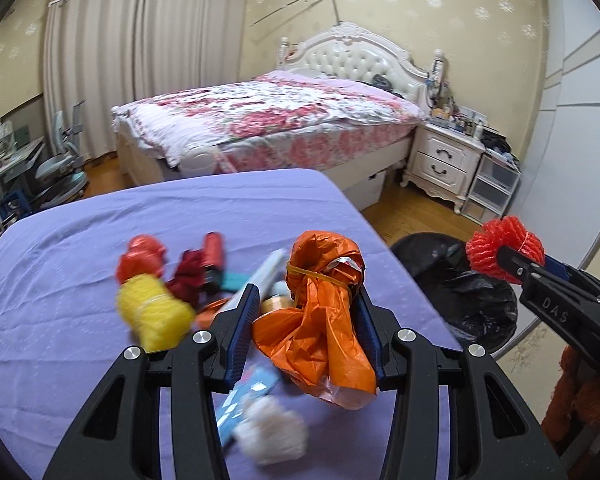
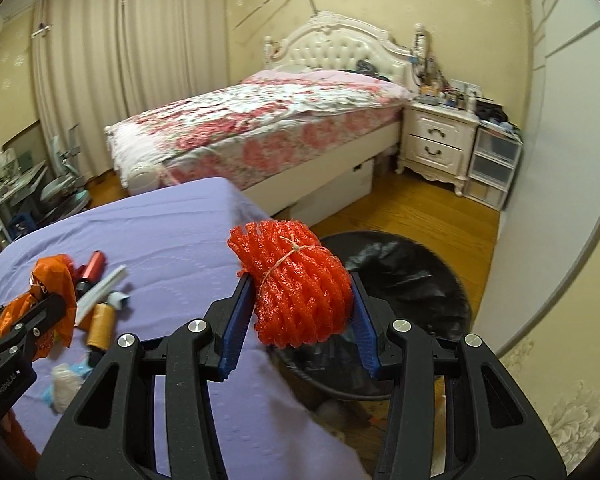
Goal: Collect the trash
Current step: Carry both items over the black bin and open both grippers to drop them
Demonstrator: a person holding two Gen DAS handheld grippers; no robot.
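Observation:
My left gripper [image 1: 306,300] is shut on a crumpled orange plastic bag [image 1: 320,320] tied with a rubber band, held just above the purple-covered table [image 1: 100,232]. My right gripper [image 2: 300,284] is shut on a red foam net bundle [image 2: 300,284] tied with string, held over the edge of a black-lined trash bin [image 2: 404,276]. The red bundle [image 1: 504,248] and the bin [image 1: 460,292] also show at the right of the left wrist view. On the table lie a yellow foam net [image 1: 152,312], a red-orange foam net [image 1: 140,256], a white wad [image 1: 272,432] and other scraps.
A red can [image 2: 94,266], a flat grey strip [image 2: 100,288] and a gold thread spool [image 2: 100,324] lie on the table. A bed [image 2: 260,120] with floral cover stands behind, a white nightstand [image 2: 436,140] to its right. Wooden floor surrounds the bin.

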